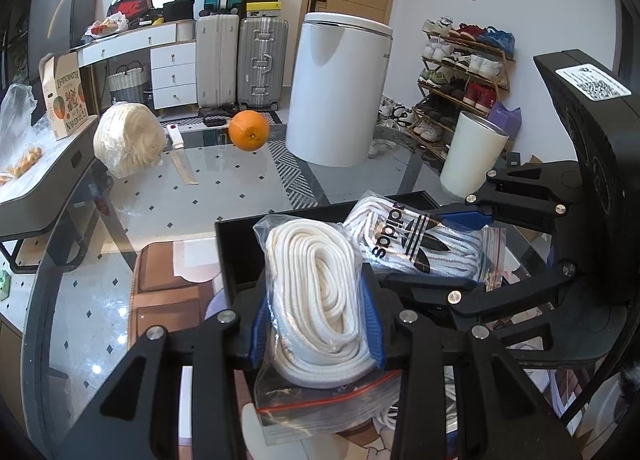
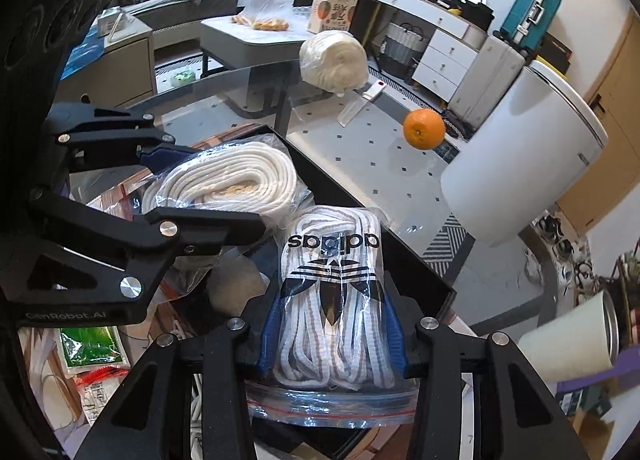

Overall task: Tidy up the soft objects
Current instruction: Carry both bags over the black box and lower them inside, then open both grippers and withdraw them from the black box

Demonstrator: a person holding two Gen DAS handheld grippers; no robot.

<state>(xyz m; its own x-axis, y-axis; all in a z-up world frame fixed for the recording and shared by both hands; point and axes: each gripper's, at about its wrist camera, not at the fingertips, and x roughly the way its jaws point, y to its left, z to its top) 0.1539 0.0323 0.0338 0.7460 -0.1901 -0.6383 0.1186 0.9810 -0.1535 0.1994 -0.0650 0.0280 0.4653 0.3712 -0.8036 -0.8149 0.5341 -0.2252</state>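
Between each gripper's fingers [image 1: 370,324], apparently, a bagged rope [image 1: 316,300].

Black linkage grippers, silver screws, blue-padded fingers [image 1: 374,324], white "GenRobot.AI" lettering

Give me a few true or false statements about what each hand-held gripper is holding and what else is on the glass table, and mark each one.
1. The left hand-held gripper is shut on the bag of plain white rope. True.
2. The right hand-held gripper is open, holding nothing. False: it is shut on the Adidas-printed bag of laces.
3. An orange sits on the glass table. True.
4. Both bags are over the black tray. True.
5. The white cup lies tipped over on the table. False: it stands upright.
6. The zip seal on the rope bag is blue. False: it is red.
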